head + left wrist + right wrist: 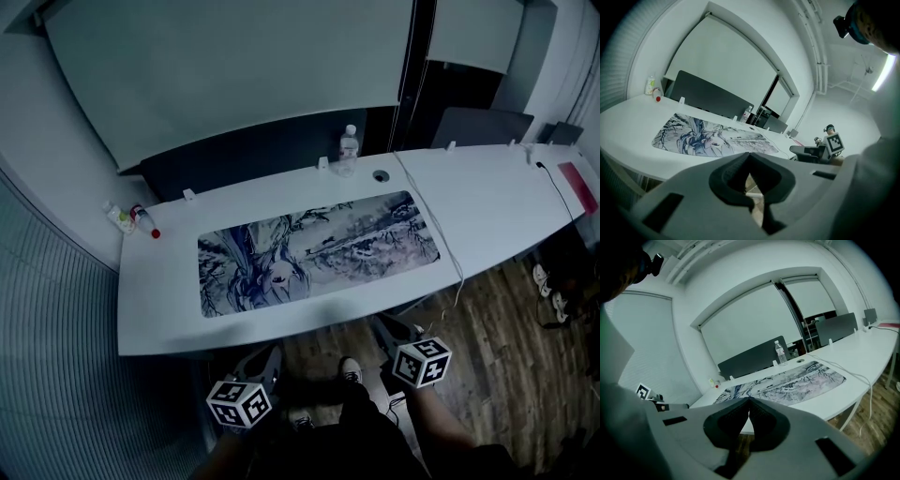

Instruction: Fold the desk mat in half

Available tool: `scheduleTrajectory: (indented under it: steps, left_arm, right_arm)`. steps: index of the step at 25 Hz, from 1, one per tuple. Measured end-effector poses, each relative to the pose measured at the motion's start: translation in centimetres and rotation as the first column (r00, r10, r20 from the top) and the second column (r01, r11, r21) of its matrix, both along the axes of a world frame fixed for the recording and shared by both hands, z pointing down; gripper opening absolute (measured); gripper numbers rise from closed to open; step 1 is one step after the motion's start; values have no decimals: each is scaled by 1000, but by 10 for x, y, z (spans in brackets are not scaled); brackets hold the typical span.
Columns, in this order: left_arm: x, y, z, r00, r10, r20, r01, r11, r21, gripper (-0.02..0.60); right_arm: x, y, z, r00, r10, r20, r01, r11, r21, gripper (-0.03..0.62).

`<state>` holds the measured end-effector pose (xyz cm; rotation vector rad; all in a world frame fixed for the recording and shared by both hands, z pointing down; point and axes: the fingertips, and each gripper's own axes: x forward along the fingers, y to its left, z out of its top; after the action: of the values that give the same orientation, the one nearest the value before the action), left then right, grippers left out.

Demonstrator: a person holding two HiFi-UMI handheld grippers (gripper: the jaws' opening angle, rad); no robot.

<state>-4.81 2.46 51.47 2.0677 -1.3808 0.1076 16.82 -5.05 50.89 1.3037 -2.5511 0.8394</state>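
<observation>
A long desk mat [319, 253] printed with a blue-grey drawing lies flat and unfolded on the white table [159, 319]. It also shows in the left gripper view [708, 136] and in the right gripper view [787, 383]. Both grippers hang below the table's near edge, short of the mat and touching nothing. My left gripper [272, 349] sits under the mat's left half, my right gripper [382, 323] under its right half. In each gripper view the jaws meet at the tips, left gripper [749, 154] and right gripper [749, 399], with nothing between them.
A water bottle [348, 150] stands at the table's far edge beside a cable hole [380, 175]. A white cable [441, 234] runs across the table past the mat's right end. Small bottles [122, 217] stand far left. A dark partition [244, 155] lines the back. Shoes [553, 291] lie on the floor.
</observation>
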Motion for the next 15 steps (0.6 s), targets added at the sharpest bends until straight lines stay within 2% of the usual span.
scheduleTrajectory:
  steps: [15]
  left_arm:
    - [55, -47, 15, 999, 36, 2, -35, 999, -41, 6]
  right_arm:
    - [57, -46, 16, 999, 49, 19, -48, 998, -44, 23]
